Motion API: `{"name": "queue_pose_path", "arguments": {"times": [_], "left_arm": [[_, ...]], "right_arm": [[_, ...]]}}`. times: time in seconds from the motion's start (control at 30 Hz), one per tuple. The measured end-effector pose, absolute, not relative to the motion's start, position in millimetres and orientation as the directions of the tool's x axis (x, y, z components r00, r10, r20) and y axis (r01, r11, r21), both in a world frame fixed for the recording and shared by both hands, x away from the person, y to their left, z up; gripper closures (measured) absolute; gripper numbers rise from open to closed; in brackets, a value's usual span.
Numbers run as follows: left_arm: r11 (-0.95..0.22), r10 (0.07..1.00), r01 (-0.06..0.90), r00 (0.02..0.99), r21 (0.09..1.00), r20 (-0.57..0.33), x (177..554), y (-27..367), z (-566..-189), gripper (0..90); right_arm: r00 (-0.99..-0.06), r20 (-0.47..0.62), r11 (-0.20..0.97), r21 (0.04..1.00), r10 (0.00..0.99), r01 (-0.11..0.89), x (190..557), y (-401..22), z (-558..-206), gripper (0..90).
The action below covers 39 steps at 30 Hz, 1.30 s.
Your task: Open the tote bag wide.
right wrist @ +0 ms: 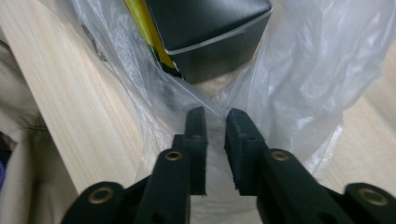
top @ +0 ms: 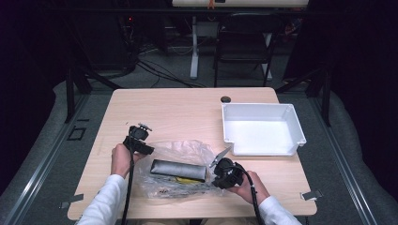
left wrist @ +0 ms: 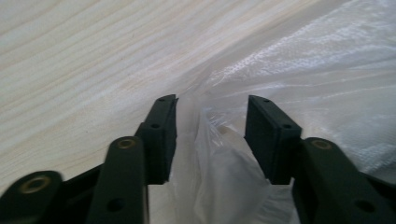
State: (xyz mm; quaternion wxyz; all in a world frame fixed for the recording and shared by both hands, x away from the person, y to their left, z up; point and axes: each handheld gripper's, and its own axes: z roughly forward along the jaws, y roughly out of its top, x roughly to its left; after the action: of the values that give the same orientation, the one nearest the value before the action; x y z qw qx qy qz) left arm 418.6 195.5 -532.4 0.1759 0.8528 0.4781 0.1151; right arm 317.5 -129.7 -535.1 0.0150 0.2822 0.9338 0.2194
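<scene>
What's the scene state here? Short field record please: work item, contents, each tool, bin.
work item: clear plastic bag, lying on the wooden table
contents: black box with something yellow under it
left tool: jaws open, bag film loose between them
right tool: jaws narrowly apart, bag film between them, not visibly pinched
bin: white tray, empty, beyond the right tool

1 bag (top: 180, 161), 1 box (top: 178, 169), 1 bin (top: 263, 129)

High view sits above the near side, looking forward and down over the whole table (top: 187, 105). Each gripper view rides low and super close, looking along its own jaws (basically nose-to-plastic), and all three share the plastic bag (top: 180, 150) (left wrist: 327, 79) (right wrist: 299, 70).
</scene>
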Motion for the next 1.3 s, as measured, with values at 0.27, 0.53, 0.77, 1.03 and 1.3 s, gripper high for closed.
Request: {"name": "queue_pose_path", "arguments": {"times": [0.27, 0.53, 0.77, 1.03, 1.3], "left_arm": [[-0.449, 0.846, 0.737, 0.532, 0.505, -0.023, 400.9, 200.5, -510.4, 26.8], [-0.414, 0.836, 0.704, 0.545, 0.577, -0.065, 382.3, 214.8, -488.6, 14.0], [-0.370, 0.836, 0.688, 0.539, 0.624, -0.100, 362.6, 232.7, -466.3, 4.8], [-0.358, 0.825, 0.691, 0.549, 0.628, -0.135, 355.1, 244.8, -460.0, 0.0], [-0.339, 0.849, 0.677, 0.519, 0.653, -0.098, 350.5, 258.1, -444.7, 0.0]], "right_arm": [[-0.847, 0.099, 0.717, 0.487, 0.522, 0.499, 316.5, -136.9, -514.8, 56.0], [-0.847, 0.096, 0.691, 0.533, 0.523, 0.487, 319.1, -144.7, -502.0, 32.6], [-0.855, 0.102, 0.695, 0.537, 0.509, 0.478, 321.2, -143.5, -498.7, 22.8], [-0.858, 0.103, 0.700, 0.534, 0.504, 0.475, 324.5, -137.8, -499.0, 19.8], [-0.861, 0.096, 0.711, 0.522, 0.499, 0.471, 324.4, -135.9, -498.4, 20.1]]}}
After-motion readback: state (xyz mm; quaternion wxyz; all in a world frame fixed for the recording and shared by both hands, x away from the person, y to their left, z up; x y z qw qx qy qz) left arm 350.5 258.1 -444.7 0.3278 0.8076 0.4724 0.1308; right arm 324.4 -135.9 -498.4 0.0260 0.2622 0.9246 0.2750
